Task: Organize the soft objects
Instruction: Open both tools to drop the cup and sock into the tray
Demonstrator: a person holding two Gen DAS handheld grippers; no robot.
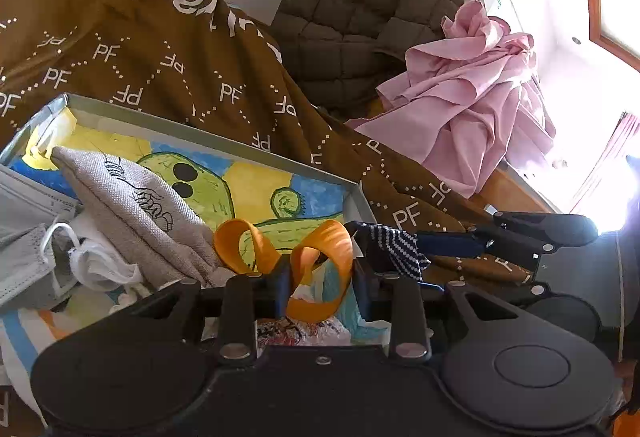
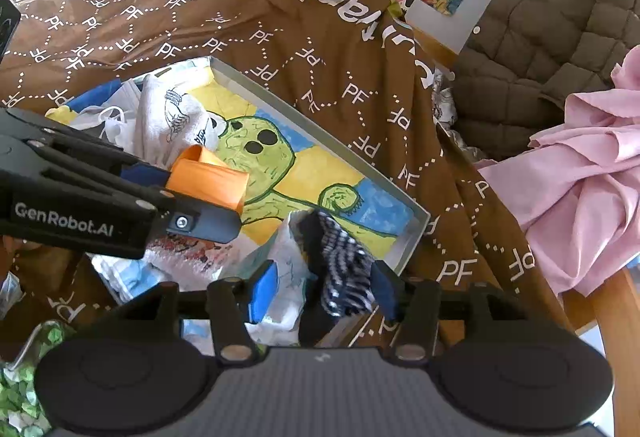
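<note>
Orange ribbon [image 1: 316, 269] between parted left tool [image 1: 320, 281]; striped sock [image 2: 340, 269] between parted right tool [image 2: 324, 291].

Your left gripper [image 2: 224, 193], at the left of the right wrist view, is matte black with blue finger pads [image 2: 144, 173], a silver screw and white "GenRobot.AI" lettering.

Glossy orange ribbon [image 1: 320, 269], matt metal tray [image 1: 208, 135], quilted jacket [image 1: 372, 9]
</note>
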